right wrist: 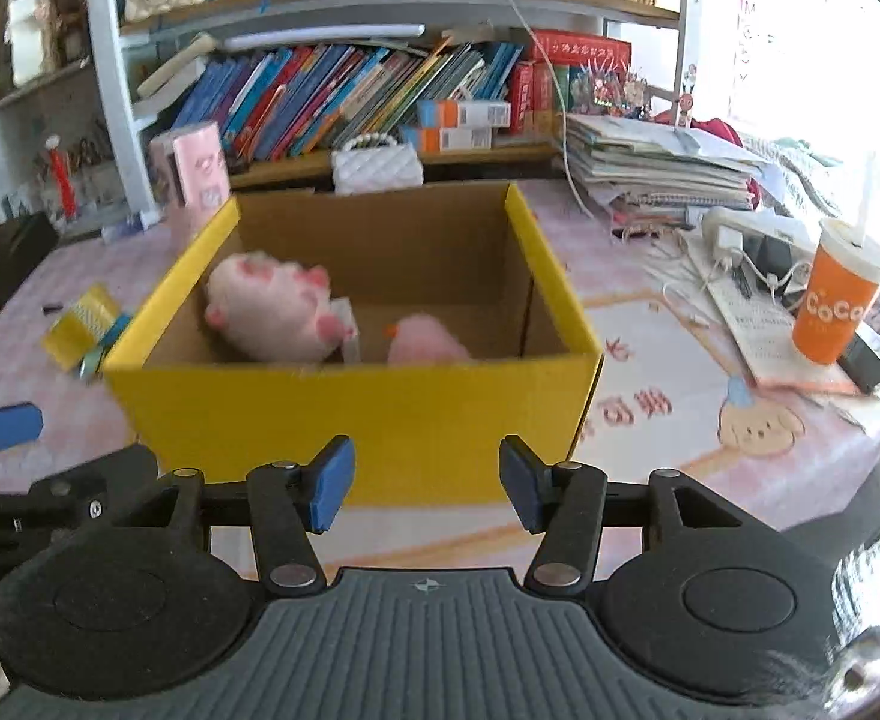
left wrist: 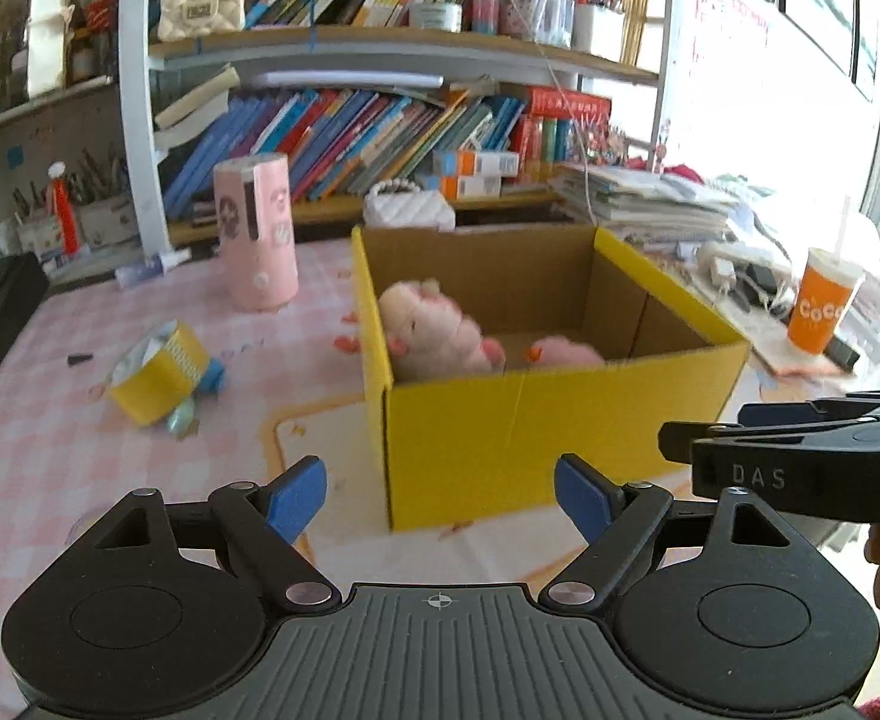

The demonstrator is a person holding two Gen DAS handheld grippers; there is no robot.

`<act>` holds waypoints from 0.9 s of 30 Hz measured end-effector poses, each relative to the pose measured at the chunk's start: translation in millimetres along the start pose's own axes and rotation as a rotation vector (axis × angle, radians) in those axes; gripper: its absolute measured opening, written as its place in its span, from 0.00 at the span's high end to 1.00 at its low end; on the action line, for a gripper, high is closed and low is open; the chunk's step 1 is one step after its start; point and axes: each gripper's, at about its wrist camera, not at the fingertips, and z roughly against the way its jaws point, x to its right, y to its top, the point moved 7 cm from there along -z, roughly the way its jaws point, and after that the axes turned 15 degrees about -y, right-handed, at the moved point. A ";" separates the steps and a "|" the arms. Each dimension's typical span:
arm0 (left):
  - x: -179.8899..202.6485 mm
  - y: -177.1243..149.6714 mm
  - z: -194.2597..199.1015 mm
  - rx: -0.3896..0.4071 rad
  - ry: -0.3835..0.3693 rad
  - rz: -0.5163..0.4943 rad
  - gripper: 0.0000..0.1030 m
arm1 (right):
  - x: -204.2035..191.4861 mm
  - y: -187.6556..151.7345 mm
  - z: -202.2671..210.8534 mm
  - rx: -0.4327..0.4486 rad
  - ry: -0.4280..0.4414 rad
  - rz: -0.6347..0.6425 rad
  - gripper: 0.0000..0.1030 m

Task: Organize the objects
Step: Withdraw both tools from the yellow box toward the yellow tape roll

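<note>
Two plush toys lie inside the yellow box [left wrist: 554,420], which stands open-topped on the pink checked tablecloth [left wrist: 32,450]. Larger plush [left wrist: 428,330]: cream-white with pink patches, lying on its side against the left wall in the left wrist view, long axis running roughly from the left wall toward the box centre. Which end is the head cannot be told; the frames are blurred. Smaller plush [left wrist: 563,353]: plain pink, an orange bit at its left end, low on the box floor near the front wall, just beside the larger one. In the right wrist view a small white item sits between them, touching the larger plush; identity unclear.

Outside the box, to its left and well apart: a yellow tape roll [left wrist: 161,381], tipped on its side, open end pointing up and to the left, with a blue item and a pale green item touching it. Behind it a pink cylinder [left wrist: 257,231] stands upright. Right of the box an orange cup [left wrist: 821,306] with a straw stands upright on papers.

Left gripper [left wrist: 440,501]: jaws wide apart, nothing between the blue pads, held in front of the box's near wall. Right gripper [right wrist: 427,483]: jaws parted, narrower than the left, nothing between them, also facing the near wall. The right gripper appears at the right edge of the left wrist view.
</note>
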 end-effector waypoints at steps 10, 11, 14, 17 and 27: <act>-2.0 -41.1 22.7 -0.099 -0.008 -0.005 0.17 | -17.9 -51.5 26.4 -0.100 -0.020 0.019 0.42; -1.6 -43.6 24.9 -0.103 -0.008 -0.007 0.17 | -18.8 -56.0 29.3 -0.107 -0.021 0.018 0.42; -2.2 -52.4 32.9 -0.119 -0.010 -0.012 0.17 | -23.6 -66.8 36.0 -0.123 -0.018 0.018 0.41; -5.4 -60.3 39.9 -0.139 -0.006 -0.015 0.17 | -30.1 -76.4 42.2 -0.143 -0.011 0.018 0.39; -26.1 -73.9 68.3 -0.136 0.032 -0.007 0.17 | -56.8 -90.6 59.3 -0.159 0.017 0.017 0.34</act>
